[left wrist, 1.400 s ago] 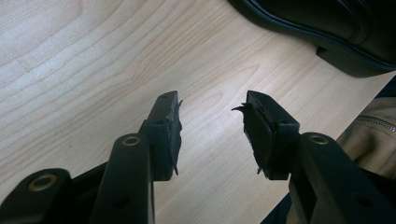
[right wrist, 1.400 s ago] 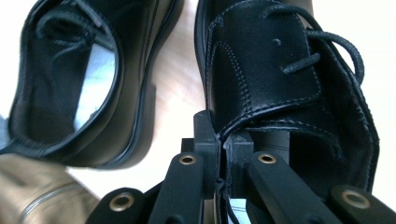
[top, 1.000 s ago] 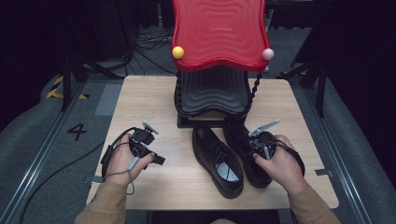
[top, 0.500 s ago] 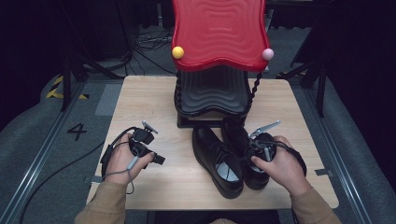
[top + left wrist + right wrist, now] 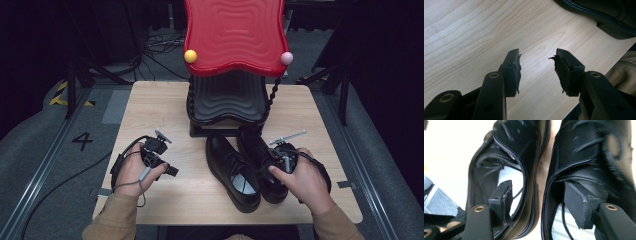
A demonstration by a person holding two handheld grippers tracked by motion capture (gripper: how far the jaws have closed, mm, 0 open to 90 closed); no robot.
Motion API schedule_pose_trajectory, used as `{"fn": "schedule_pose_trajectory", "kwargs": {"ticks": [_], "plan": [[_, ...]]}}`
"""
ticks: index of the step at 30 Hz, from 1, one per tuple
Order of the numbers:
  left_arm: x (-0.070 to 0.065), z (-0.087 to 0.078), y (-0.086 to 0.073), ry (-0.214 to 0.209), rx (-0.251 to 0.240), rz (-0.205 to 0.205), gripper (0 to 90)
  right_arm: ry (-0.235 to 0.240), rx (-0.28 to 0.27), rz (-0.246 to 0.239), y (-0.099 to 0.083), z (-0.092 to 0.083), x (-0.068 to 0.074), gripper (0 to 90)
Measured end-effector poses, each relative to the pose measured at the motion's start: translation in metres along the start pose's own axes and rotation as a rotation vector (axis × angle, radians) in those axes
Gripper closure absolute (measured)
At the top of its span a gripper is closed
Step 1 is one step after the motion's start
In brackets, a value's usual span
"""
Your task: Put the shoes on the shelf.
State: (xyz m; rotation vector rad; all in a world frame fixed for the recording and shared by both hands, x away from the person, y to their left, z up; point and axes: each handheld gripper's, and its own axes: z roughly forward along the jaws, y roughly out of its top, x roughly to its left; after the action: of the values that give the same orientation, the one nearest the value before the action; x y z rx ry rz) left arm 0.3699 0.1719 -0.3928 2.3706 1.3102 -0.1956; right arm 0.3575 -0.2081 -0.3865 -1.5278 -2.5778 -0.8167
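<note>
My right gripper [image 5: 541,202] has just been opening — its jaws straddle the adjoining walls of the two shoes [image 5: 250,165], pinching nothing; their long axes run away from me; my left gripper [image 5: 537,70], spread, idles well apart.

Table [image 5: 165,105] — shoes [image 5: 235,170], stand [image 5: 227,107].

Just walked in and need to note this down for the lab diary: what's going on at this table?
A person at a wooden table works with a gripper in each hand on a pair of black dress shoes standing side by side in front of a red-topped rack. The right gripper has just been opening; its jaws now straddle the shoes' two adjoining inner walls, one jaw inside each shoe, not pressing. The left gripper is open over bare wood, holding nothing.
</note>
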Motion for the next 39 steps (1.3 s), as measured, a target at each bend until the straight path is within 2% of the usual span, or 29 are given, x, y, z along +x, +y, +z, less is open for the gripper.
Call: {"fn": "schedule_pose_trajectory", "kwargs": {"ticks": [1,2,5,8,11,14,18,21,25,29,31,33,36,39], "plan": [[0.0,0.0,0.0,0.0,0.0,0.0,55.6,0.0,0.0,0.0,0.0,0.0,0.0,40.3],[0.001,-0.001,-0.002,0.002,-0.003,-0.004,55.6,-0.01,0.02,-0.008,0.002,0.011,0.003,39.5],[0.002,-0.001,-0.004,0.004,0.001,-0.01,55.5,-0.02,0.041,-0.012,0.003,0.018,0.005,38.7],[0.003,-0.002,-0.009,0.008,-0.005,-0.025,55.3,-0.06,0.06,-0.039,0.007,0.033,0.009,42.6],[0.005,-0.003,-0.013,0.012,-0.005,-0.035,55.1,-0.139,0.106,-0.046,0.01,0.04,0.012,50.2],[0.007,-0.004,-0.016,0.015,-0.005,-0.047,55.5,-0.169,0.116,-0.041,0.013,0.042,0.014,56.2],[0.007,-0.003,-0.017,0.017,-0.001,-0.051,55.6,-0.19,0.116,-0.047,0.016,0.046,0.018,58.7],[0.007,-0.002,-0.017,0.016,0.005,-0.055,55.6,-0.234,0.126,-0.039,0.023,0.053,0.024,60.4],[0.007,-0.002,-0.016,0.014,-0.001,-0.051,55.5,-0.264,0.137,-0.073,0.03,0.061,0.029,62.7],[0.008,-0.003,-0.015,0.011,-0.003,-0.048,55.3,-0.241,0.148,-0.074,0.03,0.06,0.026,60.7],[0.008,-0.002,-0.015,0.01,-0.001,-0.048,55.3,-0.235,0.13,-0.101,0.026,0.061,0.024,55.5],[0.008,-0.002,-0.015,0.01,-0.003,-0.051,55.2,-0.226,0.136,-0.112,0.026,0.061,0.023,56.3],[0.008,-0.004,-0.015,0.009,-0.009,-0.05,55.2,-0.203,0.165,-0.081,0.031,0.06,0.018,62.1],[0.009,-0.003,-0.014,0.009,-0.005,-0.05,55.3,-0.204,0.174,-0.047,0.034,0.06,0.015,68.1]]}}
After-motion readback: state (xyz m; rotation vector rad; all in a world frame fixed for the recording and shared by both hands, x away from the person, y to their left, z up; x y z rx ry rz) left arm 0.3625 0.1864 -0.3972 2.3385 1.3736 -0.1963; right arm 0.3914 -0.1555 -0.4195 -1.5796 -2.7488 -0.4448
